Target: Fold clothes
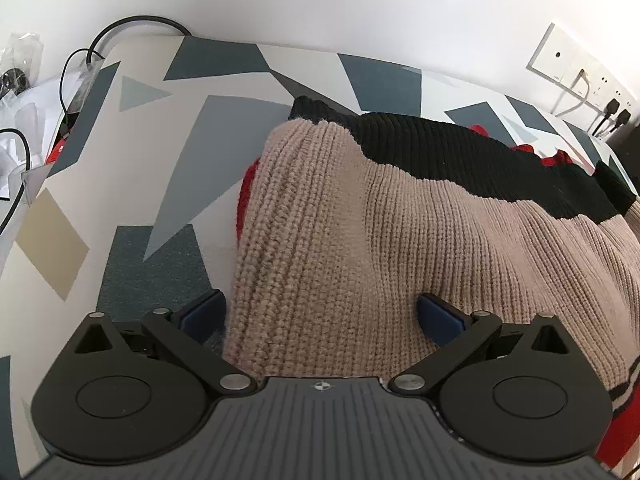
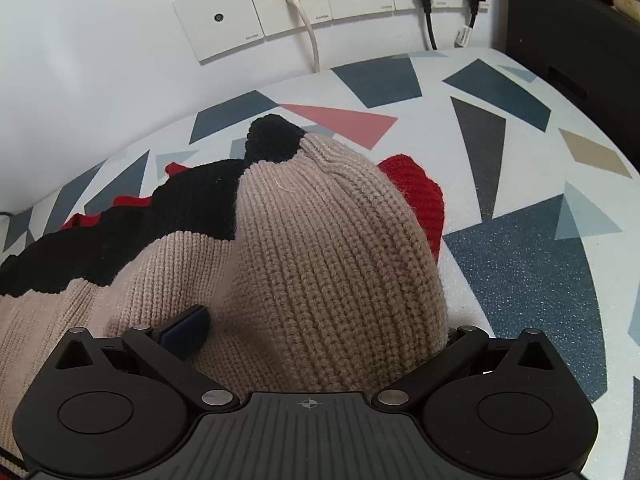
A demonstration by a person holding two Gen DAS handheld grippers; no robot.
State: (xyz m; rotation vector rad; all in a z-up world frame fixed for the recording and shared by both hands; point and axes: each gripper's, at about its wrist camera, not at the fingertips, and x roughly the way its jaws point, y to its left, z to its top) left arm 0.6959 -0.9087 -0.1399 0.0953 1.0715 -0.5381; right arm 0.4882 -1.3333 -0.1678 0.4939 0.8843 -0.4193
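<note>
Both grippers — left (image 1: 320,312), right (image 2: 320,328) — are sitting spread wide over sweater (image 1: 360,240) folds, pinching nothing — next: clamping the folds, carrying them across.

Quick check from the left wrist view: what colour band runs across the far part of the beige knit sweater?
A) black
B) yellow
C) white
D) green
A: in the left wrist view a wide black band crosses the beige knit sweater beyond the tool, with bits of red knit peeking out at its edges.
</note>
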